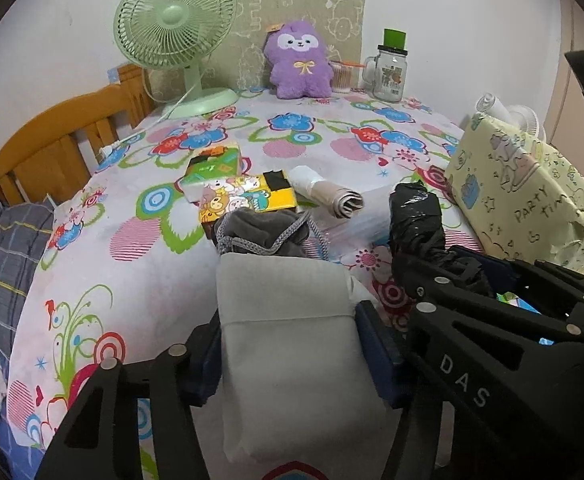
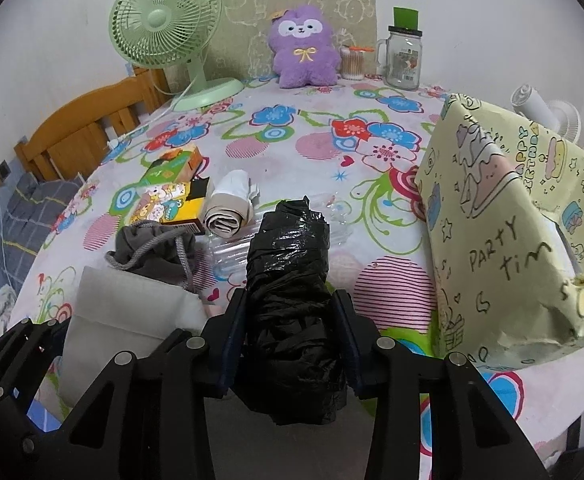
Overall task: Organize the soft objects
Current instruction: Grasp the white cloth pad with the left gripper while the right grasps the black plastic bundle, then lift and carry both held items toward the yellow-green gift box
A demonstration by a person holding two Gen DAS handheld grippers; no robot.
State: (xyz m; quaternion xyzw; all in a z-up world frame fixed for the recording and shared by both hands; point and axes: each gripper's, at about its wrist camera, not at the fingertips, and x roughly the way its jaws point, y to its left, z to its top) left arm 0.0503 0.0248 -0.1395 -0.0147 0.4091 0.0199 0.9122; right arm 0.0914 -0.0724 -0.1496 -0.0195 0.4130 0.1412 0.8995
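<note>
the left gripper (image 1: 288,354) clamps a white folded cloth (image 1: 288,344); the right gripper (image 2: 290,344) clamps a black bag bundle (image 2: 292,312), its underside hidden, perhaps resting on the tablecloth (image 2: 392,292).

A folded white cloth bag (image 1: 292,344) sat pinched between the left fingers (image 1: 202,364), lying flat. Beside it, a crumpled black plastic bag (image 2: 292,312), rolled into a bundle, stood clamped by the right fingers (image 2: 348,340). A grey drawstring pouch (image 2: 152,252) slumped just behind the white one.
</note>
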